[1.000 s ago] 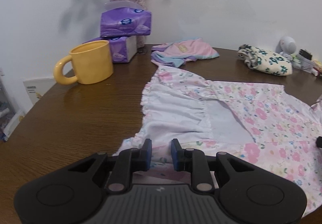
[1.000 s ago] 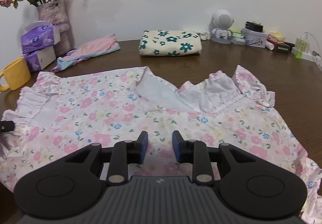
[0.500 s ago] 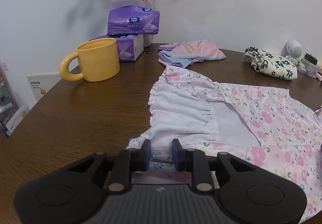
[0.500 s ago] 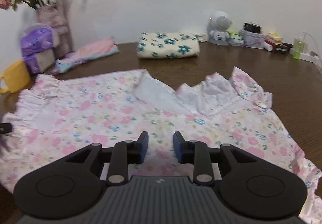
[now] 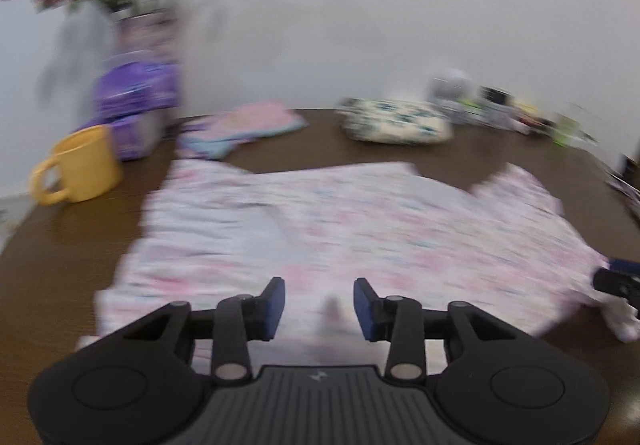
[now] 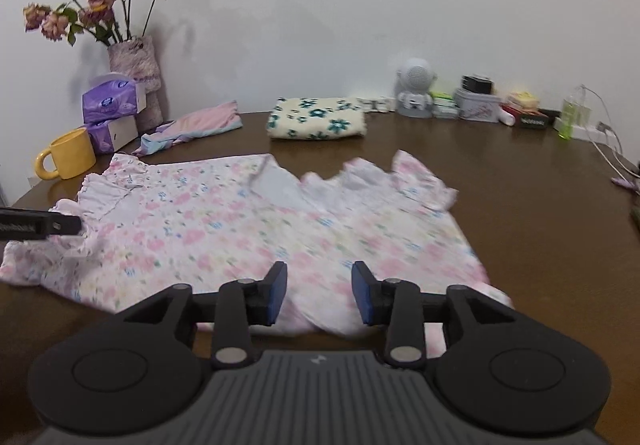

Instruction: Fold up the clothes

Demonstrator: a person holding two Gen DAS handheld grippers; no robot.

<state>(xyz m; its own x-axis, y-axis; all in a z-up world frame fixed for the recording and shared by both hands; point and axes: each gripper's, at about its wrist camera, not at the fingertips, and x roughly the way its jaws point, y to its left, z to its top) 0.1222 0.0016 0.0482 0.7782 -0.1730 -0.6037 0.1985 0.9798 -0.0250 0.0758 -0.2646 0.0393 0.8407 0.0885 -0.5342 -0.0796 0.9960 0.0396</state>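
Floral dress (image 6: 256,221) spread flat on table (image 6: 520,173), centre frame, long axis left-right. Right gripper (image 6: 319,295) parted wide, empty, over near hem. Left gripper (image 5: 319,305) likewise parted, empty, toward dress's left end; view blurred.

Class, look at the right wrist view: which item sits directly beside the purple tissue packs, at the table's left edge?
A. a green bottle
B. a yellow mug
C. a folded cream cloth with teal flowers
B: the yellow mug stands right next to the purple tissue packs, near the brown wooden table's left edge.
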